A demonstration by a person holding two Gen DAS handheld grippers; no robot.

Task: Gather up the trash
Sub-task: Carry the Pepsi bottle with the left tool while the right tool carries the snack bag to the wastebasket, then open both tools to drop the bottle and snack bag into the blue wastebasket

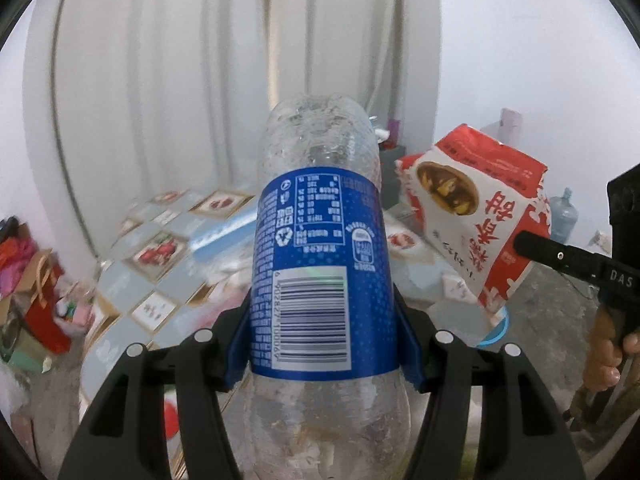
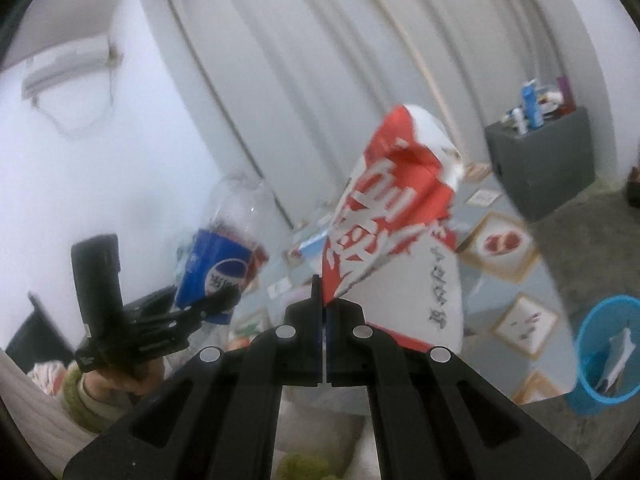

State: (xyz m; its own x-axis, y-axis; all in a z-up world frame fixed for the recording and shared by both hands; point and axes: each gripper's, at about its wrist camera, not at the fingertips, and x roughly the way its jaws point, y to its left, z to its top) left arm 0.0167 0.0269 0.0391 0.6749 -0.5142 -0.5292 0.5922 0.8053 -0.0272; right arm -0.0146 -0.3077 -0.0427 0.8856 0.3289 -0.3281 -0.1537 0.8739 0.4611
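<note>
My left gripper (image 1: pixel 322 312) is shut on an empty clear plastic bottle (image 1: pixel 320 248) with a blue label, held up in the air. It also shows at the left of the right wrist view, the bottle (image 2: pixel 224 256) in the left gripper (image 2: pixel 208 308). My right gripper (image 2: pixel 324 304) is shut on a red and white noodle wrapper (image 2: pixel 396 240), which stands up above the fingers. The wrapper (image 1: pixel 480 208) shows at the right of the left wrist view, held by the right gripper (image 1: pixel 520 242).
A blue waste bin (image 2: pixel 608 348) with paper in it stands on the floor at the lower right. A table (image 1: pixel 168 264) with a patterned cloth lies below. A dark cabinet (image 2: pixel 544 160) with bottles stands by the curtain. Bags (image 1: pixel 36 292) sit at the left.
</note>
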